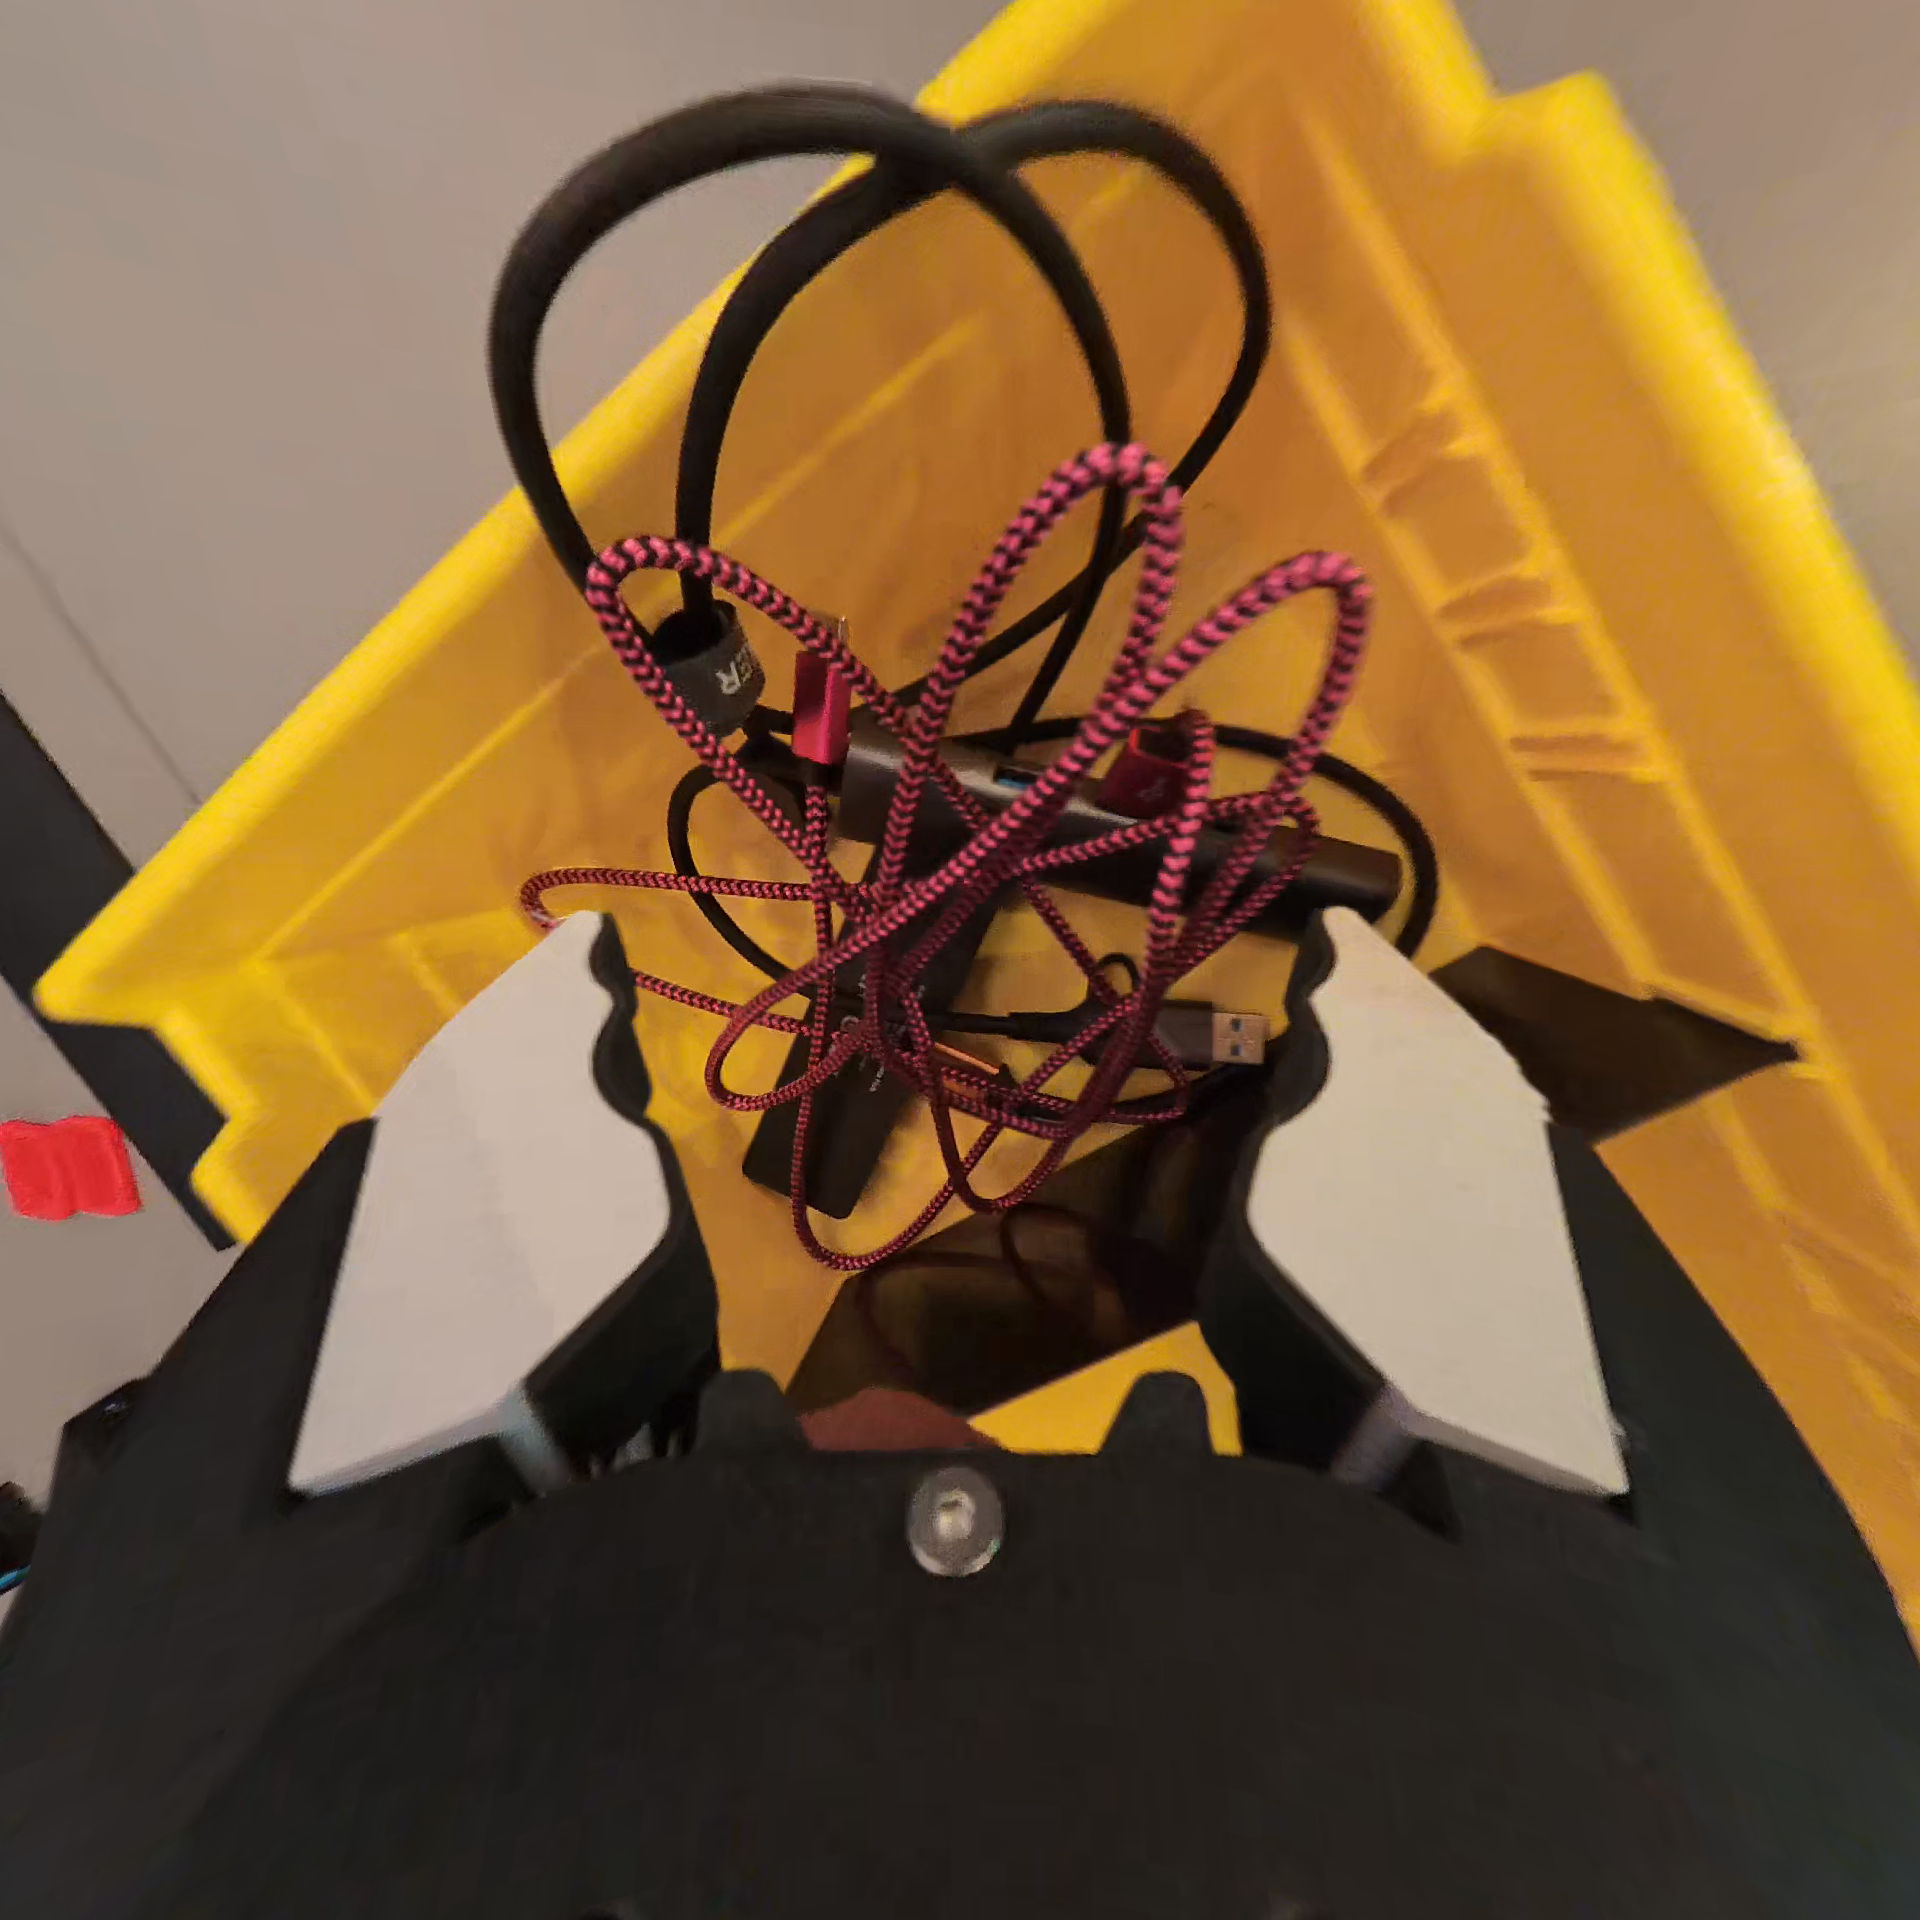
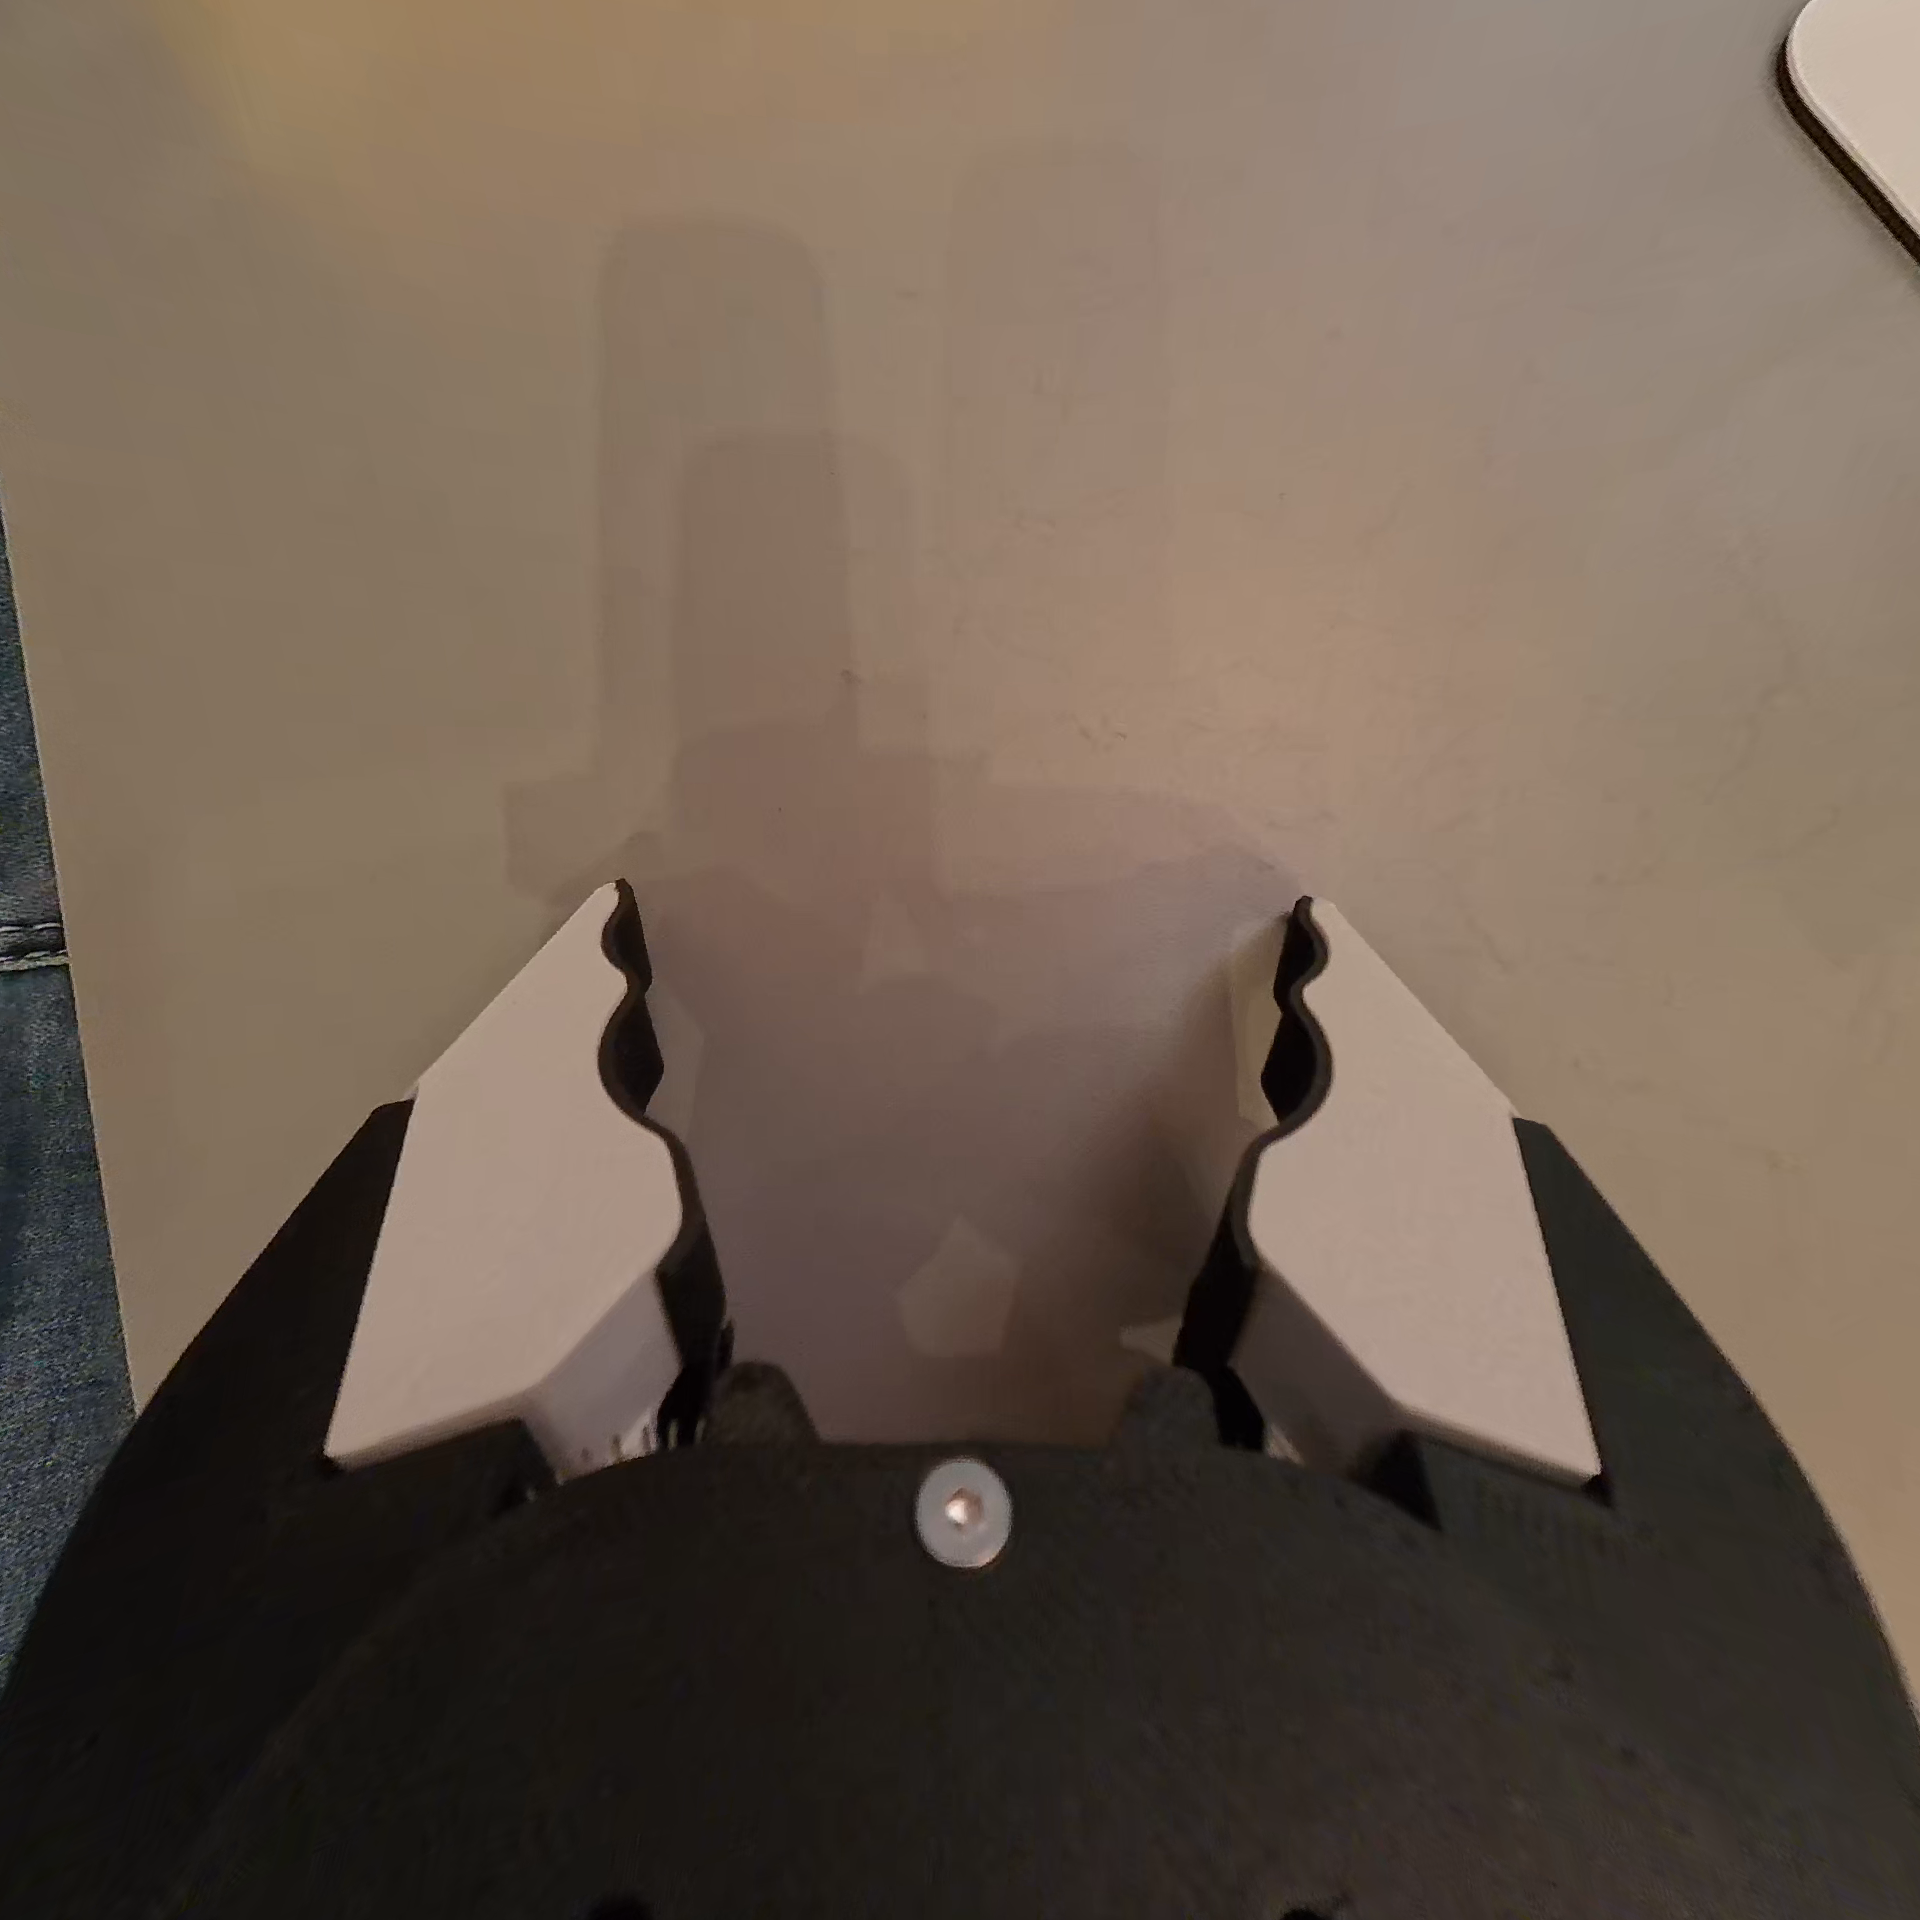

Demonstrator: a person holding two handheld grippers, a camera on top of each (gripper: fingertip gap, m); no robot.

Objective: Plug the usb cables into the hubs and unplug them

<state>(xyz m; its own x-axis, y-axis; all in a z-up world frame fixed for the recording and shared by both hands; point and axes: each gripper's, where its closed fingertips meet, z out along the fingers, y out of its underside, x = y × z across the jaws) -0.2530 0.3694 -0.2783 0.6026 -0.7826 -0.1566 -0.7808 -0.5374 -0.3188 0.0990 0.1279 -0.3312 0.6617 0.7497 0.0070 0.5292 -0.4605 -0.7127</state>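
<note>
In the left wrist view a yellow bin (image 1: 1507,520) holds a tangle of cables and hubs. A pink and black braided cable (image 1: 1039,831) with red plugs (image 1: 821,712) loops over a long grey hub (image 1: 1340,857) and a black hub (image 1: 831,1132). A thick black cable (image 1: 540,270) arcs above them. A silver USB plug (image 1: 1226,1034) lies near the right finger. My left gripper (image 1: 961,935) is open and empty, just above the tangle. My right gripper (image 2: 961,899) is open and empty over a bare beige table (image 2: 1039,416).
A red object (image 1: 68,1169) lies on the table left of the bin. A white rounded object with a dark edge (image 2: 1860,114) sits at the top right of the right wrist view. Blue denim fabric (image 2: 42,1039) shows past the table's left edge. Left tips to right tips: about 45 cm. The silver USB plug (image 1: 1226,1034) is closer to my left gripper, around 5 cm from its tips; the right tips are 40 cm off.
</note>
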